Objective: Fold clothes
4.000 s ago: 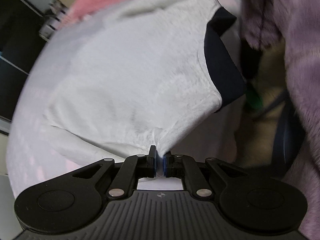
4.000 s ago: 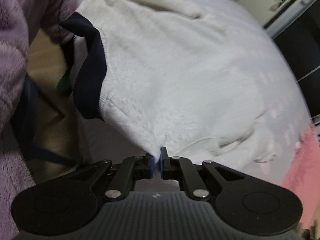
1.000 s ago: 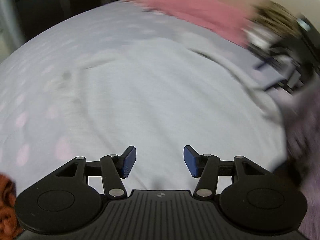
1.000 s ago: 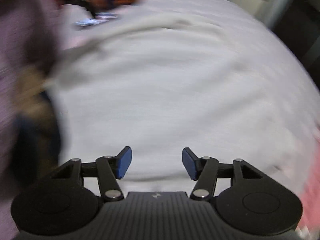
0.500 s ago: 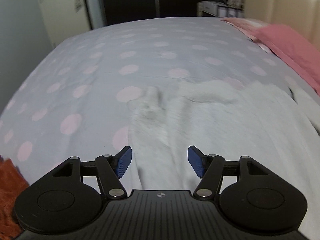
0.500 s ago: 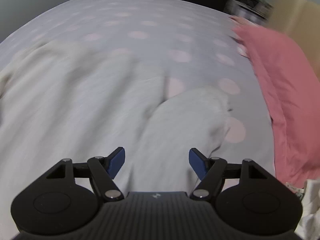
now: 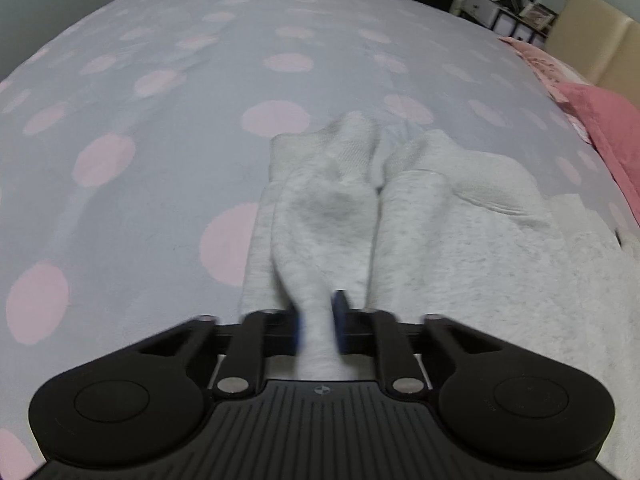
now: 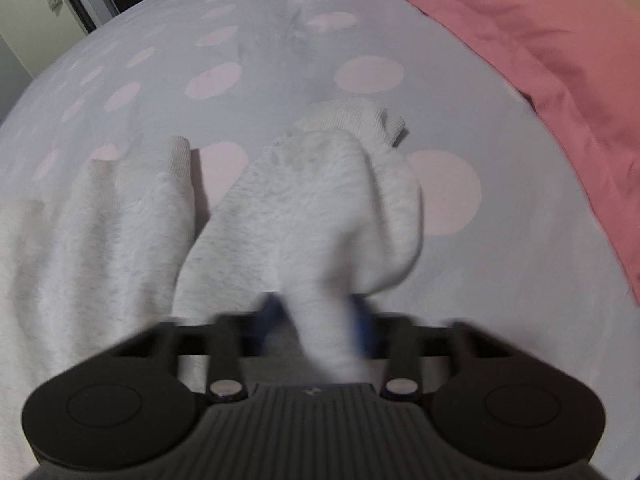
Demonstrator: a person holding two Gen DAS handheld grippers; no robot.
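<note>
A fluffy white sweater (image 7: 500,260) lies spread on the bed. In the left wrist view one of its sleeves (image 7: 324,208) runs from a ribbed cuff down into my left gripper (image 7: 318,320), whose jaws are closing with the blue pads pinching a bunch of the fabric. In the right wrist view the other sleeve (image 8: 320,200), its cuff folded over at the far end, is gathered between the pads of my right gripper (image 8: 320,312), whose jaws are closing on it. The sweater's body (image 8: 100,232) lies to the left of that sleeve.
The bed sheet (image 7: 160,120) is grey with pink dots and stretches far ahead and to the left. A pink pillow (image 8: 540,40) lies along the right side, next to a beige headboard (image 7: 592,32). Shelves (image 7: 500,4) stand beyond the bed.
Both grippers were open above the sleeves half a second ago; they have dropped lower and closed, each with a bunch of sleeve fabric between its pads.
</note>
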